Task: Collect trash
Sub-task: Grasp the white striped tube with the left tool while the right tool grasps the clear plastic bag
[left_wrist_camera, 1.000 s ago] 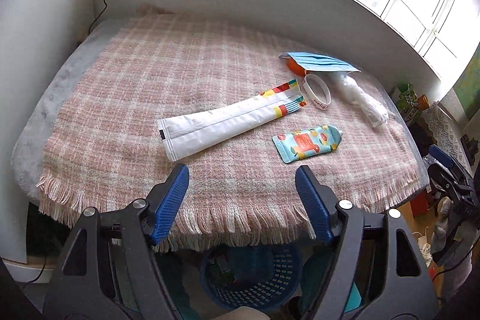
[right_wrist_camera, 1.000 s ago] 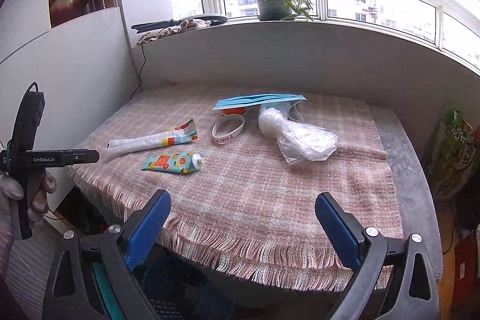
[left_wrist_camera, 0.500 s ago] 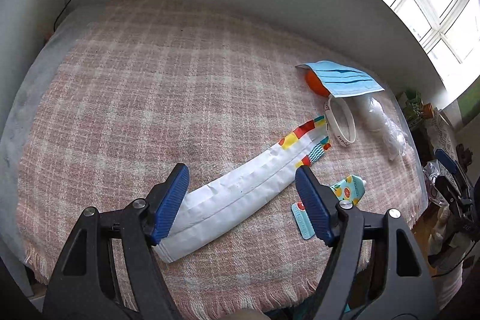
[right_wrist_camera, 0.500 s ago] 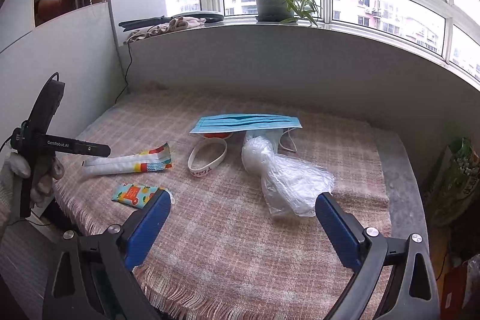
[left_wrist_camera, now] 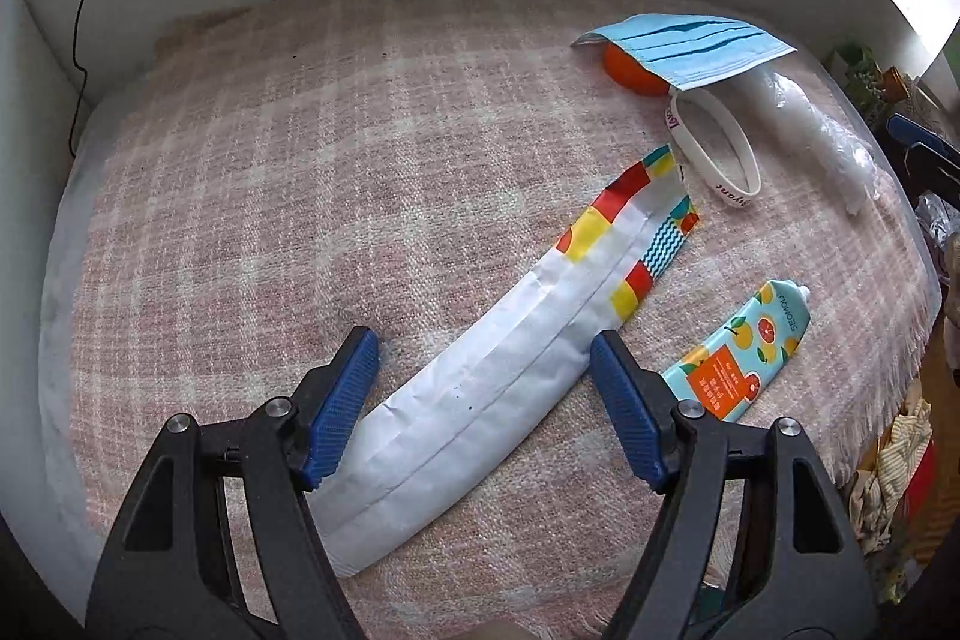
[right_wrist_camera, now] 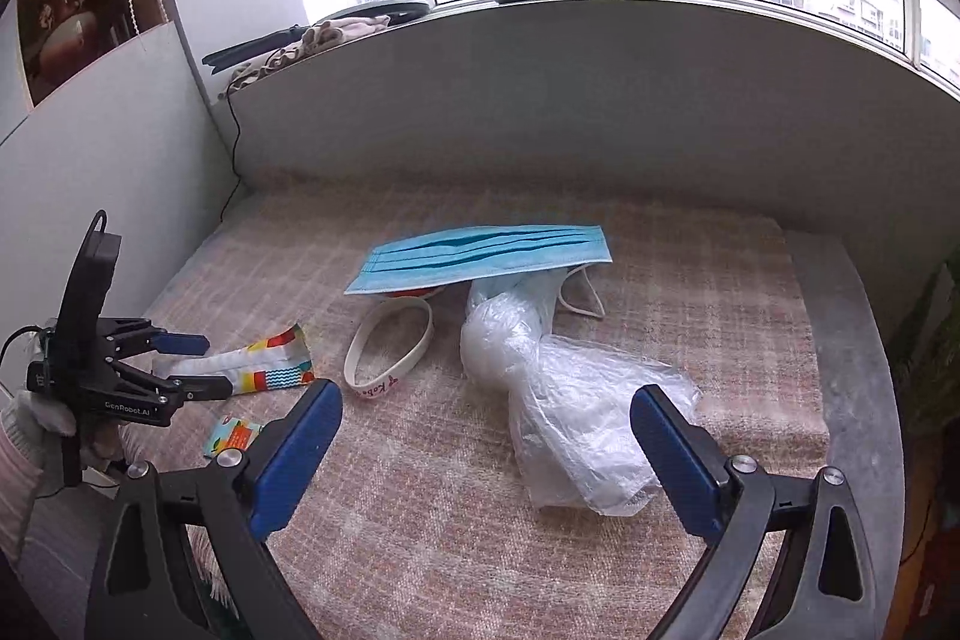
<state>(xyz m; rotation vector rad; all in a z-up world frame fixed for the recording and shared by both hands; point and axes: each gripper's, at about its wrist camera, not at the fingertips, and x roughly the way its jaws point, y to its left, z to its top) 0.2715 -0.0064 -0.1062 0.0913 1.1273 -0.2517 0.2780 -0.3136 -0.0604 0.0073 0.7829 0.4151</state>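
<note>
Left gripper (left_wrist_camera: pixel 483 370), open, now nearer the white wrapper (left_wrist_camera: pixel 480 400) (perhaps not touching); right gripper (right_wrist_camera: pixel 486 418) open too.

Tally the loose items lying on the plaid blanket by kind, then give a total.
Long paper wrapper: 1
Fruit-print tube: 1
White wristband: 1
Blue face mask: 1
Clear plastic bag: 1
Orange object under the mask: 1
Total: 6

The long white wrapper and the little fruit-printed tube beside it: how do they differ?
The long white wrapper is flat, creased paper, plain white with colourful blocks at its far end; the fruit-printed tube is much shorter, turquoise and printed all over. The wrapper lies between the open left gripper's fingers; the tube lies outside them. Both rest flat on the pink plaid blanket.
</note>
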